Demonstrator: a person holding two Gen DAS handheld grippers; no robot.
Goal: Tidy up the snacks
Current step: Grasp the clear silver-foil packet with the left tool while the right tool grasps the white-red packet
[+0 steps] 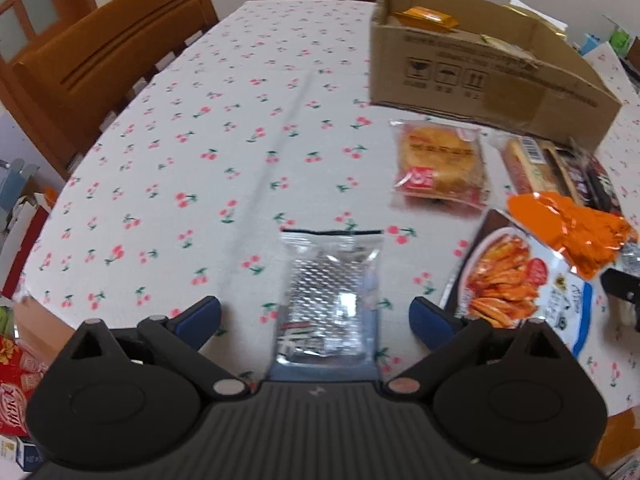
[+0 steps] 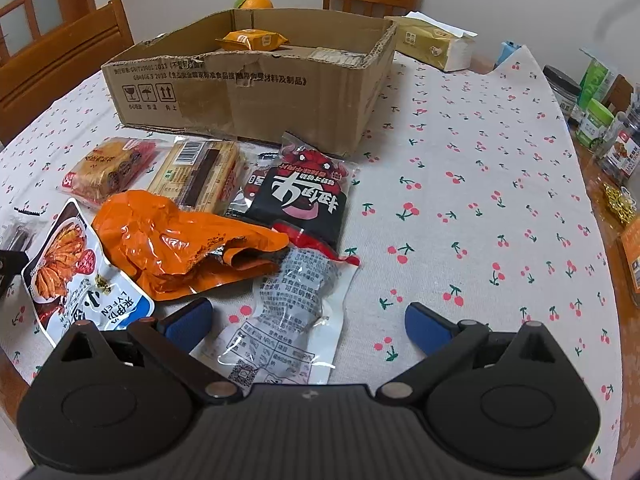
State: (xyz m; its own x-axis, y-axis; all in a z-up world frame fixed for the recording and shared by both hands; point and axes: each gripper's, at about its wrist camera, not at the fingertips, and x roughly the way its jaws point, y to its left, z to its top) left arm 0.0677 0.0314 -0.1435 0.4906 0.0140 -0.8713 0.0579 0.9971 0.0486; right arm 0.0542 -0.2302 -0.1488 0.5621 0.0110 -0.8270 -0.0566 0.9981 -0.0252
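Snacks lie scattered on a table covered with a cherry-print tablecloth, most of them just in front of an open cardboard box that stands toward the far edge. Inside the box rests an orange packet. Along the box's near wall sit a wrapped round pastry, a pack with a barcode and a black-and-red packet, the last two touching. Nearer the front edge a crumpled orange wrapper overlaps a white pouch picturing fried strips on one side and a clear pouch with printed text on the other.

Apart from this cluster, a silver foil packet lies flat by the near edge. The left gripper hovers over it with its jaws spread wide, one blue pad on each side and neither touching the foil. The right gripper is likewise spread apart; the clear pouch lies below its left pad, not clamped.

Behind the box are an orange fruit and a tissue pack. Jars crowd the table's right edge, and wooden chairs stand around.
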